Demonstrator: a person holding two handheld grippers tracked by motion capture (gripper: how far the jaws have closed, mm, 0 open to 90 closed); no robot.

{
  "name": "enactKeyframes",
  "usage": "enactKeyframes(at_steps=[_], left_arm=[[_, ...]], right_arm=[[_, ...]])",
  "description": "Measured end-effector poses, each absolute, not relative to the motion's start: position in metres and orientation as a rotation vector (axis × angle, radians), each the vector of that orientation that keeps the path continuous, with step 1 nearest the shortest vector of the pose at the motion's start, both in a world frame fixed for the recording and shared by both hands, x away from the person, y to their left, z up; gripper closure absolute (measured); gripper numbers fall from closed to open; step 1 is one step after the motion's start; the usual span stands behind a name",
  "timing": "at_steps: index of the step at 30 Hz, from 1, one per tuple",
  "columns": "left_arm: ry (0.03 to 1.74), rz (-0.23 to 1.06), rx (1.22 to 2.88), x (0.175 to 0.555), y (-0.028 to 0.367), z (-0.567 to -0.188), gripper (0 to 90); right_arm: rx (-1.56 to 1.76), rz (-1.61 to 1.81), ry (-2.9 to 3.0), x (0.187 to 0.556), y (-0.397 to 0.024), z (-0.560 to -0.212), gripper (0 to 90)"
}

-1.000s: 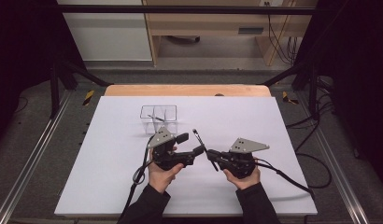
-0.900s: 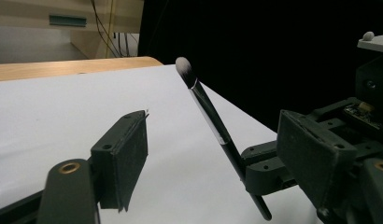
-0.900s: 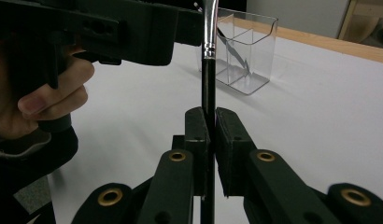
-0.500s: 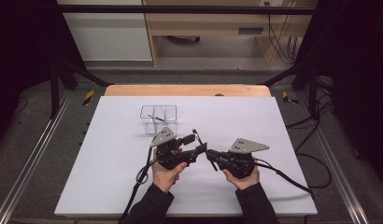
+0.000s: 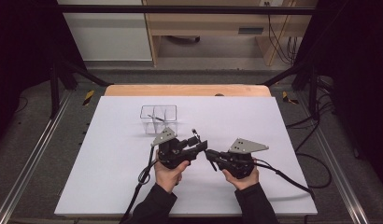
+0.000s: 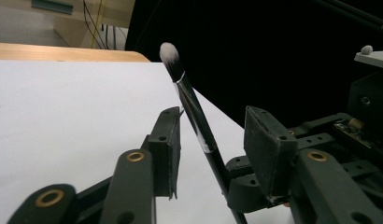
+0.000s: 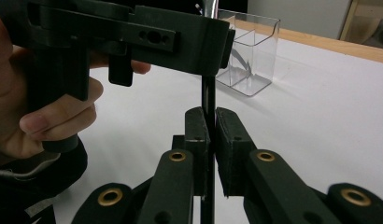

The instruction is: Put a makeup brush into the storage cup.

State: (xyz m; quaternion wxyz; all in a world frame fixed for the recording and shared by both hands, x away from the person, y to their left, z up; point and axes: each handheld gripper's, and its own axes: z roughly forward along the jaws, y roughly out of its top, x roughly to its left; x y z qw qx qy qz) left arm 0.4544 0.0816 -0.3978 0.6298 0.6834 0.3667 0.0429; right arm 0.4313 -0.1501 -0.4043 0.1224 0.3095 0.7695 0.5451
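The makeup brush (image 6: 193,109) stands nearly upright over the middle of the tabletop (image 5: 110,177), a little toward its near edge, its pale bristle tip up and its black handle running down into the right gripper (image 5: 212,155). That gripper's pads are clenched on the handle — in the right gripper view the thin black shaft (image 7: 208,100) is pinched between the two jaws. The left gripper (image 5: 200,145) sits just beside it, jaws set around the brush near the silver ferrule; they have just been closing, but in the left gripper view there is daylight on both sides of the shaft, so the pads are not yet pressing. Each tool is held in one hand from the near edge. Farther off, toward the far edge and left of centre, stands a clear plastic organizer (image 5: 159,119) with dividers.
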Motion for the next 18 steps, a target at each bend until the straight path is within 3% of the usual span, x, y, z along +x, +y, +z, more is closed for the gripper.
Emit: enactKeyframes(at_steps=[18], left_arm=[[0.851,0.076,1.537,0.4527,0.0787,-0.3987,75.9]], right_arm=[[0.904,1.607,2.243,0.4313,-0.1497,-0.4044,84.3]])
